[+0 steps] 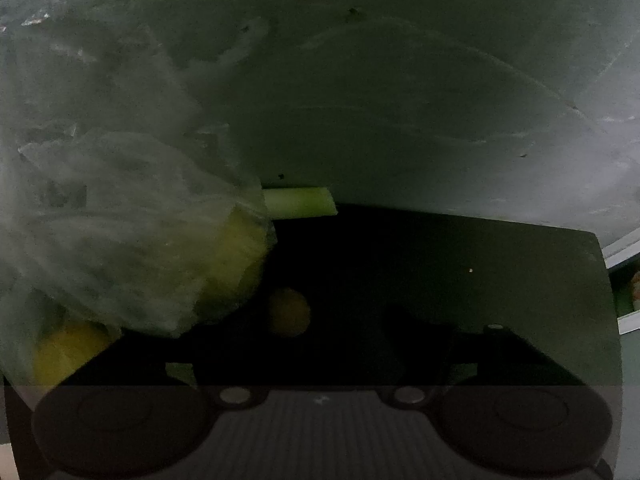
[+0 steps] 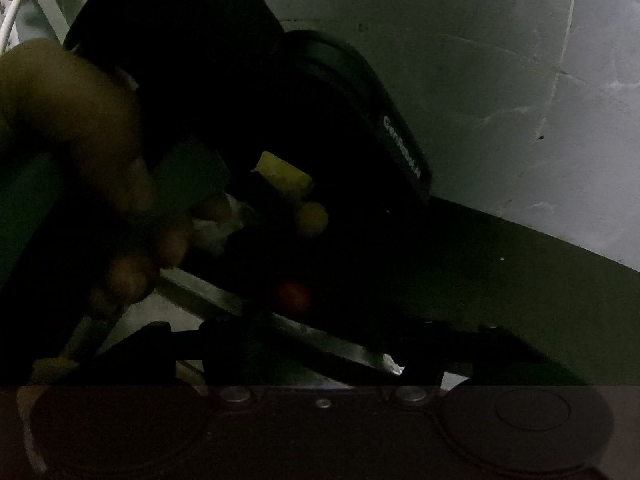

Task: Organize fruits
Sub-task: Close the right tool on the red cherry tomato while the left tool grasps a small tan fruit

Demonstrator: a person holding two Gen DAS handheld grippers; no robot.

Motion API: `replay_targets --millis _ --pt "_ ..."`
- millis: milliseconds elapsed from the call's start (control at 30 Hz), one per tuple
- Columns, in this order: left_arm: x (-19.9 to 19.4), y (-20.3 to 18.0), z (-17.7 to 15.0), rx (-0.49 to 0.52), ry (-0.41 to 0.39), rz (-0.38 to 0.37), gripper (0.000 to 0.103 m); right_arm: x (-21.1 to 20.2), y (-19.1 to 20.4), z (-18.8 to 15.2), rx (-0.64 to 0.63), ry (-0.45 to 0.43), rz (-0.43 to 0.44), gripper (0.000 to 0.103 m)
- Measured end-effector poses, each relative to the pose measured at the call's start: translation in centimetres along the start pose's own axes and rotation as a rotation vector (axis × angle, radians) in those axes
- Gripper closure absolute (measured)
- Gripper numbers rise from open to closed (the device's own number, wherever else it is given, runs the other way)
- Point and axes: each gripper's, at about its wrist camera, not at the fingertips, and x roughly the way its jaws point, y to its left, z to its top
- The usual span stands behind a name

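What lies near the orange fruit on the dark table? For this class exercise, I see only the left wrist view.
Observer: The right wrist view shows a red round fruit. It lies nearer the table's metal edge than the orange fruit does.
Operator: What holds the left gripper?
Observer: A hand grips it, at the left of the right wrist view.
Operator: Is the right gripper carrying anything?
Observer: No. Its fingers stand apart with no fruit between them.
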Motion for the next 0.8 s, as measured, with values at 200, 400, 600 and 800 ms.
replay_targets --millis 200,400,600,800 --pt "0.3 1.0 0.1 -0.028 0.006 -0.003 0.050 1.1 -0.2 0.5 -0.002 0.008 0.037 0.049" --pt "0.3 1.6 0.4 -0.051 0.007 -0.004 0.059 1.8 -0.6 1.2 0.031 0.042 0.077 0.049" --pt "0.1 1.5 0.6 -0.046 0.019 0.001 0.063 2.0 -0.9 1.5 0.064 0.061 0.105 0.054" --pt "-0.1 1.9 1.0 -0.057 0.034 0.000 0.071 1.6 -0.9 1.3 0.104 0.069 0.137 0.057"
